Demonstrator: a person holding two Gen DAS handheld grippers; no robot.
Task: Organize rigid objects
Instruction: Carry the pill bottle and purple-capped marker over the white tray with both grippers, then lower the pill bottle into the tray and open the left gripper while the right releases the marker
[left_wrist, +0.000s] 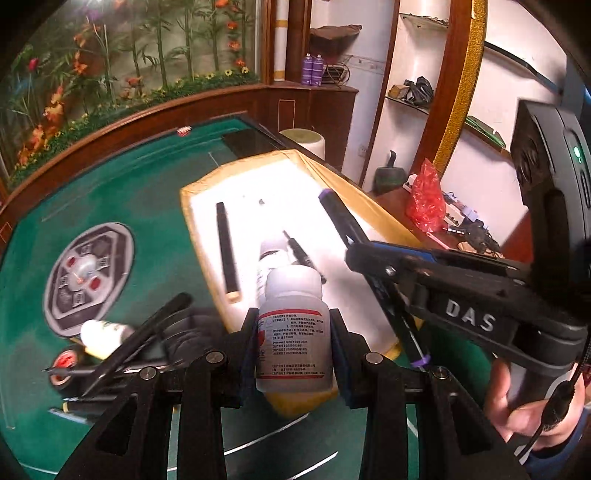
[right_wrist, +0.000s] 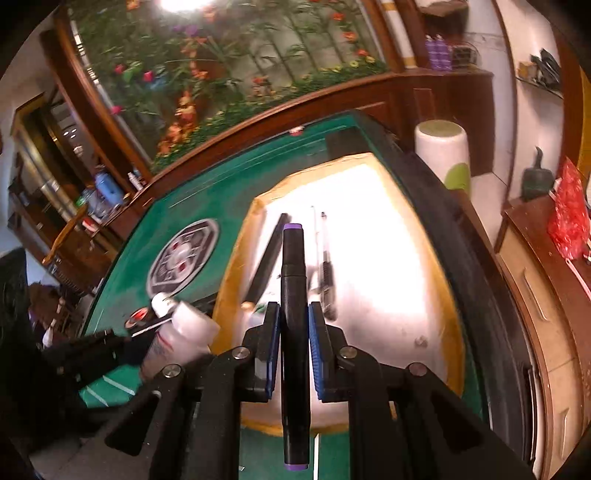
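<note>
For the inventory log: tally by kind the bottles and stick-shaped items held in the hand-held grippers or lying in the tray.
White bottle: 1
Purple-capped marker: 1
Black stick: 1
Pen: 1
Total: 4 (the pale item behind the bottle is unclear and not counted)

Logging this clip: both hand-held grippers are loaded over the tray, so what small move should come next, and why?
Probably lower the bottle onto the tray: the left hand-held gripper grips it just above the near edge, while the right hand-held gripper holds the marker aloft.

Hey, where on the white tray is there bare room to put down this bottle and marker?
Bare: the white tray right of the clear pen, and its far end. Crowded: the left, around the black stick, and the green felt by the loose pens.
</note>
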